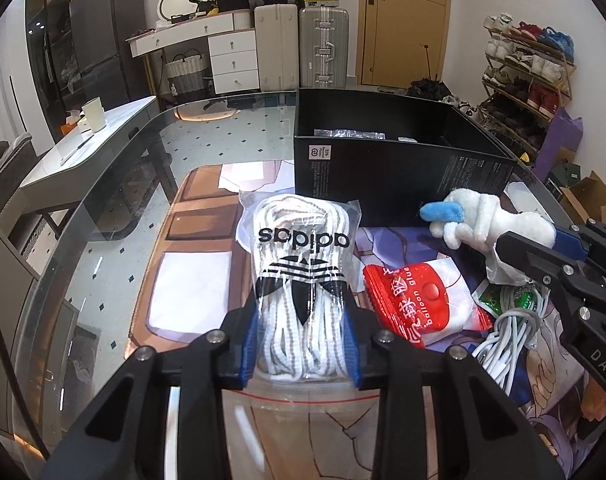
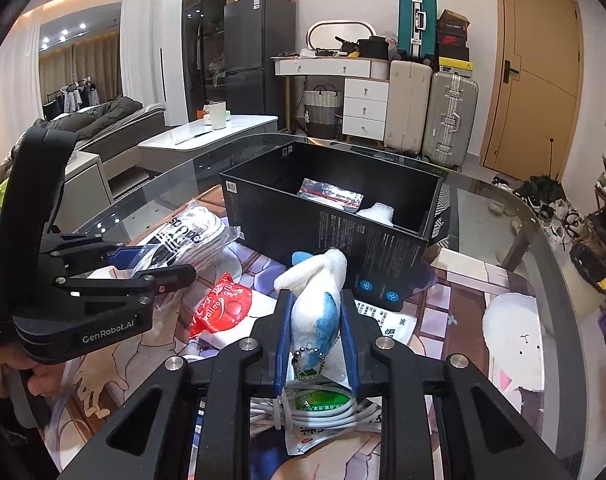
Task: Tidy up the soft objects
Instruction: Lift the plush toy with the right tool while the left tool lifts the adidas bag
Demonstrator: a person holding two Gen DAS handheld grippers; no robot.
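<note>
Right wrist view: right tongs (image 2: 315,320) clenched on a plush toy (image 2: 317,296) just short of the black box (image 2: 327,220) dead ahead, nearer than left tongs (image 1: 303,336) grasping bagged laces (image 1: 301,276).

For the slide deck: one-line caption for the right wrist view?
Right gripper clamps a white-and-blue plush toy before the open black box.
</note>
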